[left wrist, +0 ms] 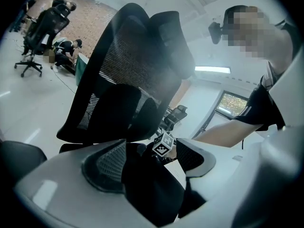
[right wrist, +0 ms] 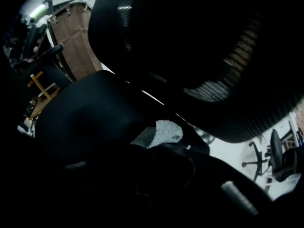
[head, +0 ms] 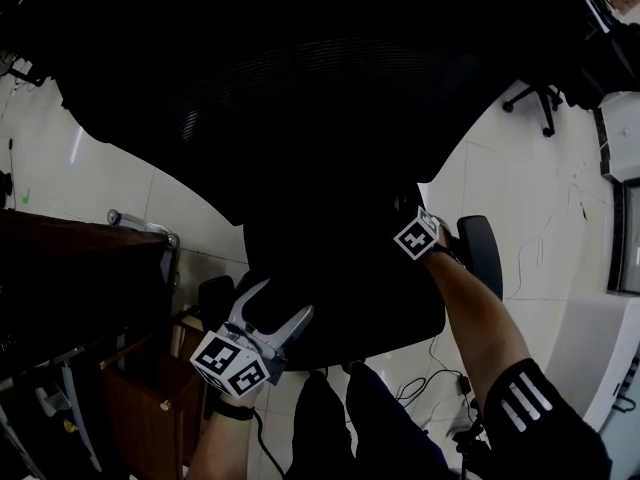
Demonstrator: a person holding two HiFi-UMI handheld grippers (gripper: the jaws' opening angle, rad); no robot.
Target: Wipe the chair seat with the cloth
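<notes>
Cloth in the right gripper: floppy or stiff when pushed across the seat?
Likely floppy: the cloth folds over at the right gripper. Its fuzzy nap should probably drag, not slip, on the chair seat.

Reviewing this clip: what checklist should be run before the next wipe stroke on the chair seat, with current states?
1. Cloth held by right gripper: ok, a pale fold shows at its jaw tips.
2. Cloth touching chair seat: cannot tell, too dark.
3. Left gripper out of the stroke path: ok, jaws apart at the seat's near edge, away from the right gripper.
4. Seat free of other items: cannot tell, too dark.
</notes>
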